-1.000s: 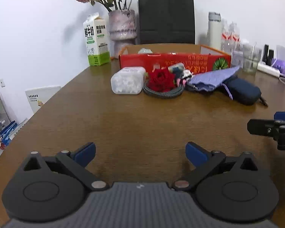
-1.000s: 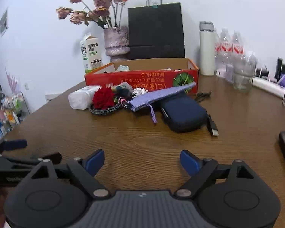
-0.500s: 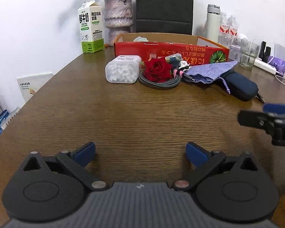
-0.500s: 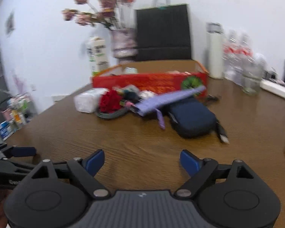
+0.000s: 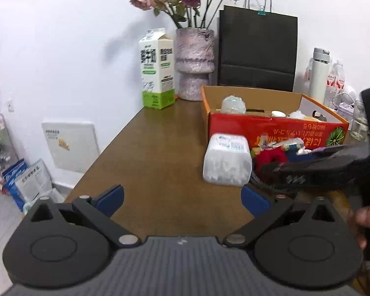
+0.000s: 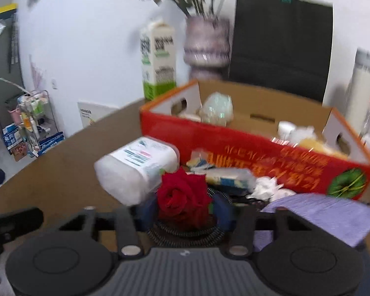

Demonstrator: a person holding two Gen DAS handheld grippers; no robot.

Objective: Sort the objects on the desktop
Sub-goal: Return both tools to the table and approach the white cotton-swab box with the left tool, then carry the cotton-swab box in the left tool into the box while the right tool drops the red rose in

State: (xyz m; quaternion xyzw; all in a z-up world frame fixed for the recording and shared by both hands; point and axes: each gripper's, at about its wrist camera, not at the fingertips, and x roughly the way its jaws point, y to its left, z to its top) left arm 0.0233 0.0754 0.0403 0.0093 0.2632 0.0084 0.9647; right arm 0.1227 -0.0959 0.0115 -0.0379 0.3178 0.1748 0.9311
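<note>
1. Right gripper [image 6: 183, 212]: blue pads sit on either side of the red rose [image 6: 182, 194], narrowed around it; frame is blurred, so cannot tell whether the pads actually pinch the bloom or only bracket it.
2. Left gripper [image 5: 182, 197]: jaws spread wide, holding nothing, above bare wooden table [image 5: 145, 162].
3. Rose lies on a coiled braided cable [image 6: 185, 231], just in front of the red cardboard box [image 6: 246, 148]; white plastic container [image 6: 135, 167] touching or just beside it on the left; purple cloth pouch [image 6: 328, 214] to the right.
4. Risk: petals are soft; a hard squeeze would likely crush them, a light one let the bloom slip.
5. Risk: the cable coil may snag on the rose or a fingertip and drag up with it; judged from the coil ringing the bloom.
6. Risk: the left pad is close to the container; a sideways sweep could knock it.
7. Room: box wall rises directly ahead, so a lift must clear its rim; the box already holds items, open floor near its middle.
8. Left side of table is open; table edge lies near the left gripper.
</note>
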